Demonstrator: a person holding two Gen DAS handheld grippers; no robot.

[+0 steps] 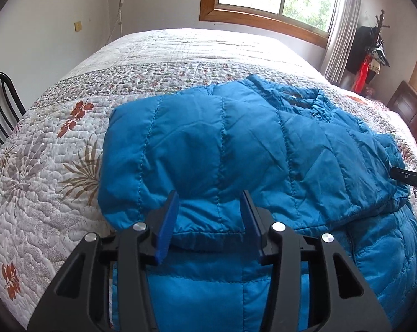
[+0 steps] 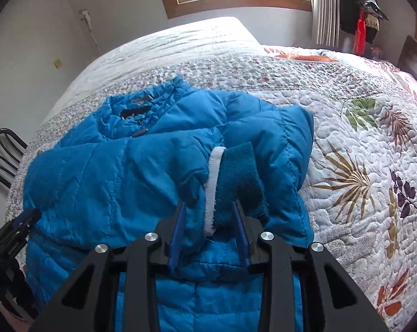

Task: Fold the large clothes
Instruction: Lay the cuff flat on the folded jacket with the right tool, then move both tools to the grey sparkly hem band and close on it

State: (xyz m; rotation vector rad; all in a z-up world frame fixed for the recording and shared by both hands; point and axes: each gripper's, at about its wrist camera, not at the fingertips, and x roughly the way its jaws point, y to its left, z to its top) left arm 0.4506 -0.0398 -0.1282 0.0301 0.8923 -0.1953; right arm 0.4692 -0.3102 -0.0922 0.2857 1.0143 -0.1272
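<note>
**Jacket partly folded, both sleeves laid across the chest**

Jacket (image 1: 236, 149), a blue quilted puffer, lies on the floral quilt (image 1: 56, 166) of the bed, collar (image 2: 142, 105) toward the window side and hem toward the person. Both sleeves appear already brought in over the body: the left wrist view shows one puffy sleeve crossing the chest, and the right wrist view shows the other ending in a knit cuff (image 2: 239, 177) with a white strip (image 2: 212, 188) beside it. By my reading, the sleeve stage is done or nearly so, and what remains is folding the body up, hem to collar, and tidying.

Left gripper (image 1: 208, 221) has its blue-padded fingers spread well apart on either side of a bulge of sleeve fabric, not squeezing it. Right gripper (image 2: 210, 227) likewise stands with fingers apart, the cuff and white strip lying between them; whether the pads touch the cloth I cannot tell.

Hidden: the hem and lower body run under the gripper frames and out of the bottom edge in both views. How the sleeves overlap underneath is not visible, nor is the zip. Fisheye bending makes the outline hard to judge for squareness.
</note>
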